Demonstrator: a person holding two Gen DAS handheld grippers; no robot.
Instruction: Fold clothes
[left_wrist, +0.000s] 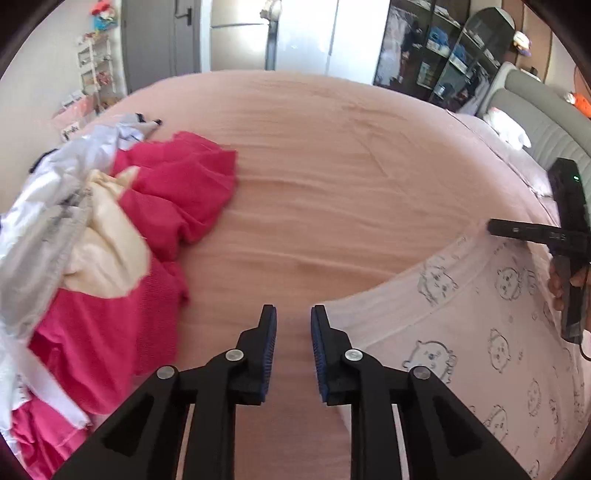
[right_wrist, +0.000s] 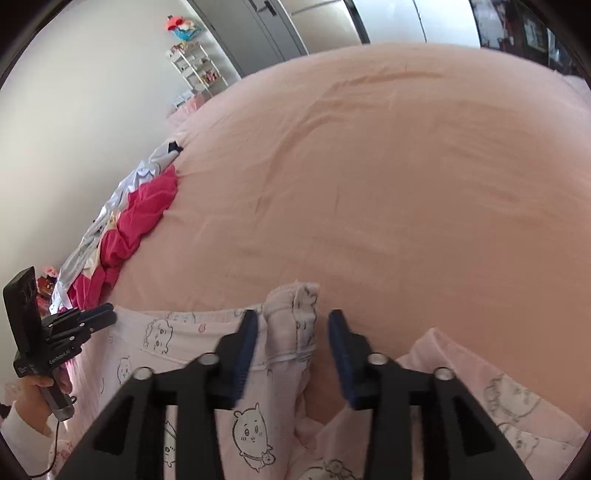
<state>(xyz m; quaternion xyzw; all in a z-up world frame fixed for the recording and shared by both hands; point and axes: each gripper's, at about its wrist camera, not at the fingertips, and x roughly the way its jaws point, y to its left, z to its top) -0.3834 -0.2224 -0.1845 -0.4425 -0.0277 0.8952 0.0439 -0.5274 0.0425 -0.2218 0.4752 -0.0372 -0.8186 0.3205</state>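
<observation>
A pale pink garment printed with little cartoon animals (left_wrist: 461, 332) lies spread on the bed at the lower right of the left wrist view. My left gripper (left_wrist: 294, 314) hovers over bare sheet just left of the garment's edge, open a narrow gap with nothing between its pads. In the right wrist view my right gripper (right_wrist: 293, 319) is open, and a bunched-up fold of the same garment (right_wrist: 295, 299) stands between its fingers; the right pad is clear of the cloth. The right gripper (left_wrist: 493, 226) rests at the garment's far edge. The left gripper (right_wrist: 107, 312) shows at the left.
A heap of magenta clothes (left_wrist: 177, 184), a white-grey garment (left_wrist: 44, 206) and a cream piece (left_wrist: 107, 236) lies on the bed's left side. The pink sheet (left_wrist: 332, 166) stretches ahead. A grey headboard (left_wrist: 546, 110) is at the right, dark shelves (left_wrist: 443, 55) behind.
</observation>
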